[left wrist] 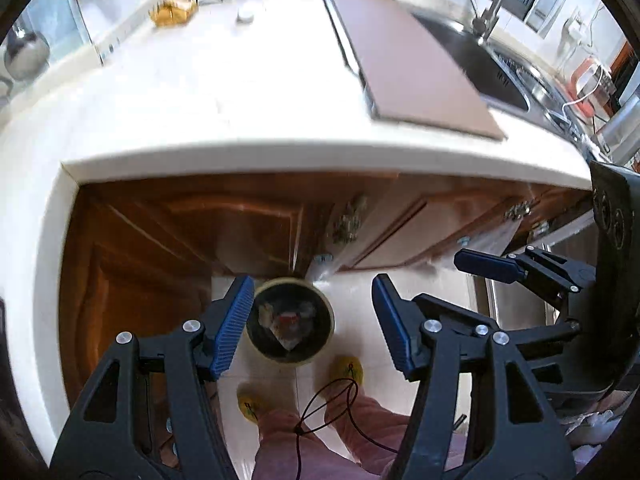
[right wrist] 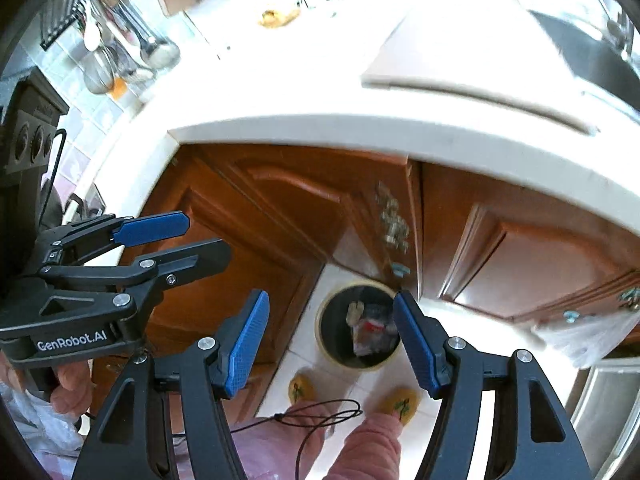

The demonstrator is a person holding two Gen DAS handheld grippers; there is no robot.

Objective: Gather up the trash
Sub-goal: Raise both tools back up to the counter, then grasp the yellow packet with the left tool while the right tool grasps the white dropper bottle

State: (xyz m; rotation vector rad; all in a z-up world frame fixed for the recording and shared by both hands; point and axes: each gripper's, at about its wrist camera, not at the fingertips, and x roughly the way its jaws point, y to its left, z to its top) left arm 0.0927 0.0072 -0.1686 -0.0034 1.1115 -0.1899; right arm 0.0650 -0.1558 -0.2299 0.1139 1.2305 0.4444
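Round bin (left wrist: 290,322) holds crumpled wrappers (left wrist: 286,326)

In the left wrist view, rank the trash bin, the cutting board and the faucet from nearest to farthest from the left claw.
1. Trash bin, on the floor directly below the left claw.
2. Cutting board, on the counter above, right of centre.
3. Faucet, behind the sink, far upper right.

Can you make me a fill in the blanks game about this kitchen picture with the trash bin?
1. The trash bin stands on the ____.
2. The pads of the left hand-held gripper are colored ____.
3. The slippers near the bin are colored ____.
4. The right hand-held gripper holds ____ between its pads.

Missing words: floor; blue; yellow; nothing
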